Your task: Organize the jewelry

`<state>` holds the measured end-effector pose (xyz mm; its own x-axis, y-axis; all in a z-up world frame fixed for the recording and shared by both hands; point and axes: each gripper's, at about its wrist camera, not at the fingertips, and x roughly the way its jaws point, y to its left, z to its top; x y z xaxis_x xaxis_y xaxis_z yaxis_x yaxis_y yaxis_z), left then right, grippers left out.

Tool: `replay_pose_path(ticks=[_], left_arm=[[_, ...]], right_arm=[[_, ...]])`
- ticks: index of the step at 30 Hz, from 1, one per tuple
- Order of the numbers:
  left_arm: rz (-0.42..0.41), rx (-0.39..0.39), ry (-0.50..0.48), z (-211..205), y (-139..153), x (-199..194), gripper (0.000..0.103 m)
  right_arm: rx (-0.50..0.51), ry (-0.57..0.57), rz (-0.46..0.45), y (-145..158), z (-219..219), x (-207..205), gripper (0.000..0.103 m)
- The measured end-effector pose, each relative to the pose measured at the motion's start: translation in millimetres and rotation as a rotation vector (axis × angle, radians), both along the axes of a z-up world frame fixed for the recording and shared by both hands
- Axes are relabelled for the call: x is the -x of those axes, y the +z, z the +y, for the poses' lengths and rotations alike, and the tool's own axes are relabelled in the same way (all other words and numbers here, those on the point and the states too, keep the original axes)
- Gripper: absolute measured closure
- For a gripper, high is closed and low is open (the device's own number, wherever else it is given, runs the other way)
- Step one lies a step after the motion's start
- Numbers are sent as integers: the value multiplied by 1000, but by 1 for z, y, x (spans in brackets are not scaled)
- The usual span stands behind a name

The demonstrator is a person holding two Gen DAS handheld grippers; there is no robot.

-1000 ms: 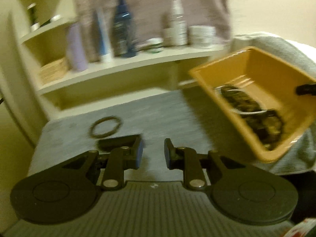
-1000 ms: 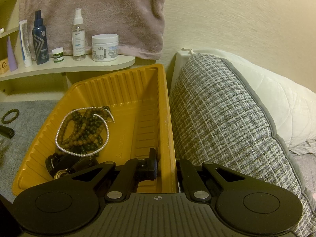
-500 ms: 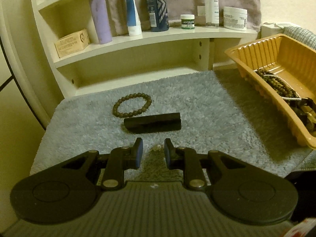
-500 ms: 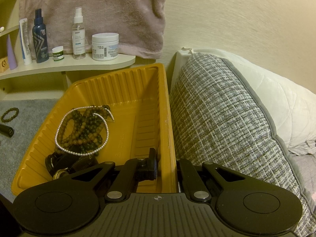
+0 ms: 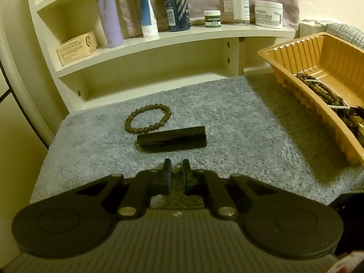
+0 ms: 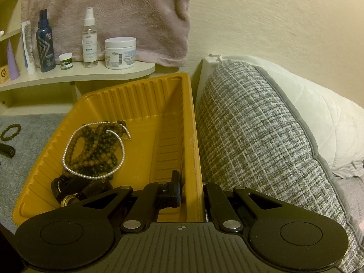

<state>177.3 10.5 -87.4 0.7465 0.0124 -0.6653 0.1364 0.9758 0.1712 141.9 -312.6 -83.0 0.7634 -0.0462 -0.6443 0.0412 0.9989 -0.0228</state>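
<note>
A brown bead bracelet (image 5: 147, 119) and a black cylindrical case (image 5: 172, 139) lie on the grey mat (image 5: 238, 125). My left gripper (image 5: 176, 170) sits low just in front of the case, its jaws nearly closed on something small I cannot make out. My right gripper (image 6: 191, 182) is shut on the right wall of the yellow tray (image 6: 195, 150), which holds bead necklaces (image 6: 95, 147), a pearl strand and dark items. The tray also shows at the right of the left wrist view (image 5: 318, 68).
A white shelf (image 5: 159, 34) behind the mat carries bottles, jars and a small box. A pink towel (image 6: 113, 11) hangs behind it. A grey woven cushion (image 6: 261, 147) and a white pillow (image 6: 329, 125) press against the tray's right side.
My left gripper swung from the tray toward the mat, dropped low in front of the black case, and its jaws narrowed. The right gripper and tray stayed still.
</note>
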Motion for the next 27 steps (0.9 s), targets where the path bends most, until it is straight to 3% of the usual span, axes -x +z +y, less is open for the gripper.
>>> replay_pose_path(ticks=[13, 27], left_arm=[[-42, 30, -57, -17, 20, 5, 95], [-61, 173, -287, -85, 57, 23, 95]], right_arm=[[1, 0, 0, 0, 0, 0, 99], [0, 0, 0, 0, 0, 0, 99]])
